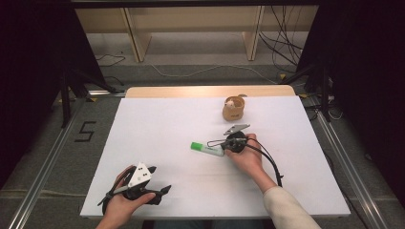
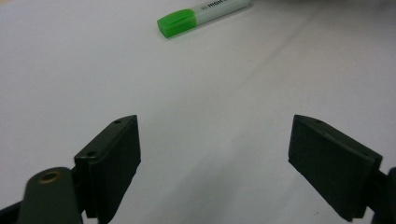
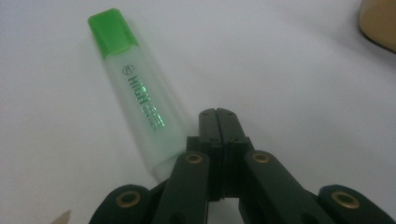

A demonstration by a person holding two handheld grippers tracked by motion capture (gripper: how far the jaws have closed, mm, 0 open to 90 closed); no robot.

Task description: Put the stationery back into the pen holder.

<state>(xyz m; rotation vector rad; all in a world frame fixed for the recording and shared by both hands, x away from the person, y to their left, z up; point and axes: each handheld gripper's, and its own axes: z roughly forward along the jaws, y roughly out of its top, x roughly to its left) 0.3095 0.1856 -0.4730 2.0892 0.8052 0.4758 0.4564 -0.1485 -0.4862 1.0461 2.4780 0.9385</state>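
Note:
A highlighter (image 1: 206, 149) with a green cap and a pale body lies flat on the white table sheet (image 1: 157, 124), cap end pointing left. In the right gripper view the highlighter (image 3: 135, 88) lies just left of my right gripper (image 3: 217, 113), whose jaws are pressed together with nothing between them. The right gripper (image 1: 224, 143) sits at the marker's right end in the high view. My left gripper (image 1: 160, 183) rests near the table's front left, and in its own view the left gripper (image 2: 215, 144) stands wide open over bare sheet, with the highlighter (image 2: 198, 14) far ahead.
A small tan wooden cup (image 1: 233, 109) holding a pale object stands at the back right of the sheet; its edge (image 3: 380, 23) shows in the right gripper view. Cables and shelf legs lie on the floor beyond the table.

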